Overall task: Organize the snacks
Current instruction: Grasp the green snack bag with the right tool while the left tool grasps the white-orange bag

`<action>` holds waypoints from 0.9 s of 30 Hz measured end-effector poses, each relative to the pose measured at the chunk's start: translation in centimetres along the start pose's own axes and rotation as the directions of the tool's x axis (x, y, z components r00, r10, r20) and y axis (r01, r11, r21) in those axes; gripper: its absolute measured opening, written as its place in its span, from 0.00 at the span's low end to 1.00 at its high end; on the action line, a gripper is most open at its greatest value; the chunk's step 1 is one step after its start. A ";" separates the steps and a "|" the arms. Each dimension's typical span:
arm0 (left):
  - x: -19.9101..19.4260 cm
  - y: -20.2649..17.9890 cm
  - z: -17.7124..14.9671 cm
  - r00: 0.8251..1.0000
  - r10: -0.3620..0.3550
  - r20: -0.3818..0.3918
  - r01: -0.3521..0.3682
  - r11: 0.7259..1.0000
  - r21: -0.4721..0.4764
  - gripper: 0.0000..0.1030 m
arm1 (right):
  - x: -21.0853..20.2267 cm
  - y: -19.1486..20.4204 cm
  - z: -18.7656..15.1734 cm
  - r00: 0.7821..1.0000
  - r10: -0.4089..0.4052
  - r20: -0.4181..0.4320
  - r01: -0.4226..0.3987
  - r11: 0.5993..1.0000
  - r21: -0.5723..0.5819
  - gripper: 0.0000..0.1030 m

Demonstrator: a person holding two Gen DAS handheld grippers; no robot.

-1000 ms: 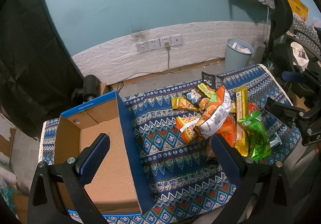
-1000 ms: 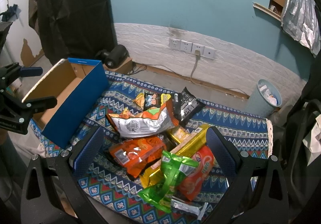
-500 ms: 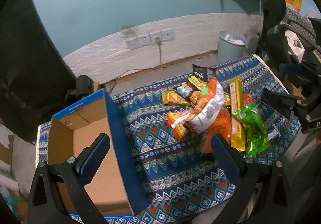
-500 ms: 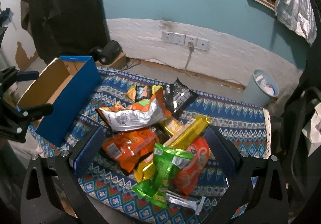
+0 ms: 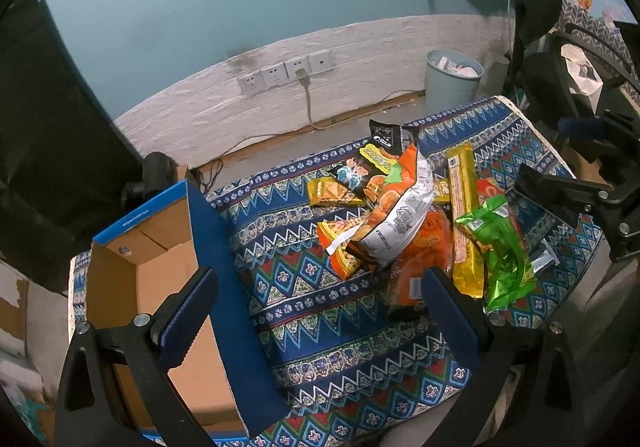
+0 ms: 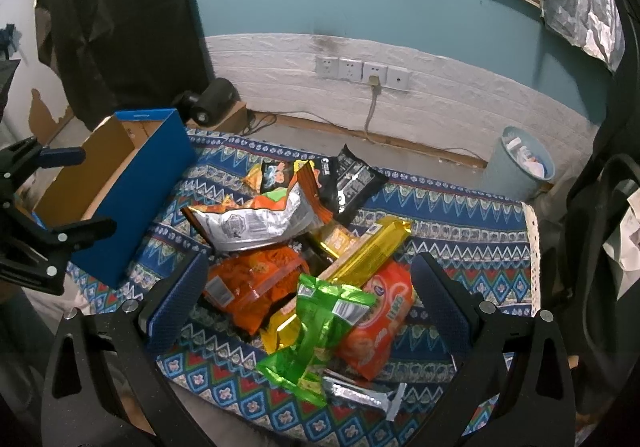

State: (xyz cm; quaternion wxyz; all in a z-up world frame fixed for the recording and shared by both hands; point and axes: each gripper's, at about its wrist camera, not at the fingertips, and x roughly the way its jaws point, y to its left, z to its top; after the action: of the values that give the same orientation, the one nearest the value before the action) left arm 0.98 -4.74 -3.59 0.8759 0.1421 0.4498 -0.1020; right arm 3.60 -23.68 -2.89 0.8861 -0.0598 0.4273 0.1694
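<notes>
Right gripper (image 6: 308, 287) spread, empty, above the snack pile | we see green packet (image 6: 316, 323) directly between its fingers, long axis running away from us | left gripper (image 5: 320, 311) spread, nearer blue box (image 5: 224, 267), packet off to its right

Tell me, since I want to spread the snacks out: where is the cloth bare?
Bare cloth lies between the blue box and the snack pile, and right of the pile toward the lace edge. The pile itself is crowded.

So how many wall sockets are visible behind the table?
4, in one row on the white brick strip: sockets with a cable plugged in, and. None appear hidden.
</notes>
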 end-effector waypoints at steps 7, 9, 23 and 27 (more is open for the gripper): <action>1.4 -0.5 0.4 0.999 -0.040 -0.031 0.040 0.999 -0.005 0.99 | 1.3 -0.3 -0.8 0.999 -0.002 -0.047 0.003 1.000 0.011 0.97; 2.3 -0.9 0.7 0.997 -0.057 -0.051 0.058 0.998 0.007 0.99 | 2.0 -0.4 -1.2 0.998 0.000 -0.071 0.002 1.000 0.017 0.97; 8.1 -4.3 2.1 0.988 -0.075 -0.133 0.091 0.988 0.125 0.99 | 8.4 -1.5 -5.6 0.958 -0.028 -0.287 0.044 0.998 0.048 0.96; 9.6 -4.6 2.9 0.988 -0.079 -0.132 0.098 0.985 0.141 0.99 | 9.8 -1.8 -6.3 0.951 -0.030 -0.308 0.053 0.996 0.067 0.88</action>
State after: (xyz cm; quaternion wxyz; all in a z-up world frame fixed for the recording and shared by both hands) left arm 7.26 -10.58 -10.54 0.8274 0.1923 0.5013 -0.1646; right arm 5.24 -24.46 -14.59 0.8140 -0.0613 0.5642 0.1236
